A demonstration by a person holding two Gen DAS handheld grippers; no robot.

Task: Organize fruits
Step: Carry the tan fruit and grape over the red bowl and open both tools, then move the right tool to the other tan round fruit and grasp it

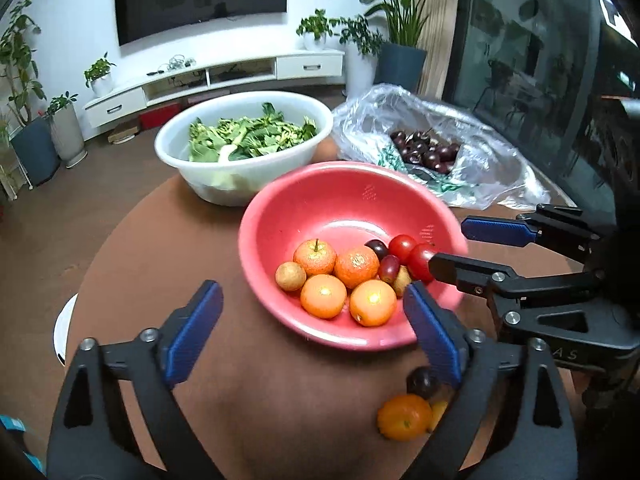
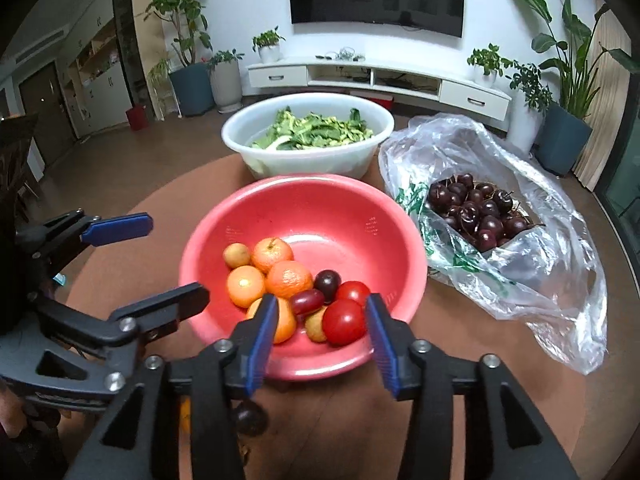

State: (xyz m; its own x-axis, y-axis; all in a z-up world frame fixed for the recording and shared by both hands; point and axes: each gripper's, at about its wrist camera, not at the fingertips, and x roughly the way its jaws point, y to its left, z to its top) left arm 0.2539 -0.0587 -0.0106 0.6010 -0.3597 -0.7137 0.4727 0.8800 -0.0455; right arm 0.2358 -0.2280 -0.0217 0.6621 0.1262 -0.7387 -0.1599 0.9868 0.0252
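A red bowl (image 1: pixel 320 176) (image 2: pixel 300 184) on the round brown table holds several fruits: oranges (image 1: pixel 323 295), red tomatoes (image 2: pixel 344 322), dark grapes and small tan fruits. My left gripper (image 1: pixel 312 286) hangs wide open over the bowl's near rim, with nothing between its fingers. My right gripper (image 2: pixel 322 300) is open above the bowl's near edge; a tomato lies in the bowl below the gap, and the pads do not touch it. On the table in front of the bowl lie an orange (image 1: pixel 404 416) and a dark round fruit (image 1: pixel 422 382) (image 2: pixel 250 416).
A white basin (image 1: pixel 240 196) (image 2: pixel 360 156) of leafy greens stands behind the bowl. A clear plastic bag (image 1: pixel 500 168) (image 2: pixel 540 280) of dark cherries (image 2: pixel 476 212) lies to the right. The table's round edge curves close on the left and right.
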